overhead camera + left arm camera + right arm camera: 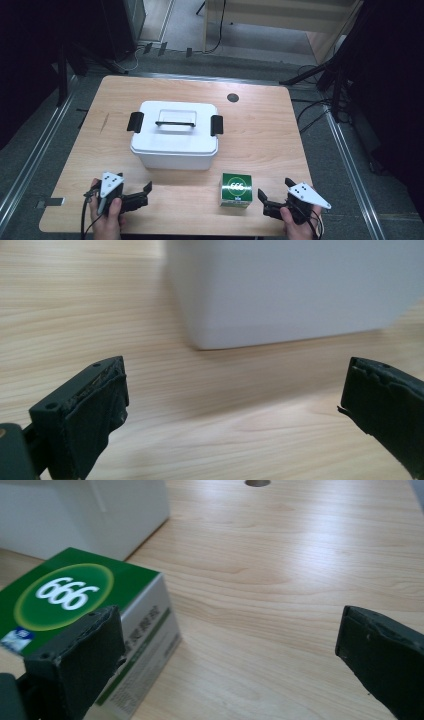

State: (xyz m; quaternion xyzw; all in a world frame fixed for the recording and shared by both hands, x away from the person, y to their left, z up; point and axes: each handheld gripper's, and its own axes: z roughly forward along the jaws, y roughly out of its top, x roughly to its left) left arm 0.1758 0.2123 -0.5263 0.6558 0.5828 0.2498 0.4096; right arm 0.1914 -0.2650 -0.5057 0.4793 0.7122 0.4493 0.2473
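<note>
A white lidded box [174, 134] with black side latches and a black handle stands at the middle of the wooden table [265, 135]. A small green carton marked 666 [236, 189] sits near the front edge, right of centre. My left gripper [145, 195] lies at the front left, open and pointing right, with nothing between its jaws. In the left gripper view the gripper [235, 385] faces the white box's lower corner [300, 290]. My right gripper [274, 189] is open just right of the carton. In the right gripper view its left jaw stands beside the carton [75, 600], apart from it.
A round dark cable hole [233, 97] sits near the table's far edge. Bare wood lies to the right of the white box [85, 515] and ahead of the right gripper [230, 630]. Cables and dark stands ring the table on the floor.
</note>
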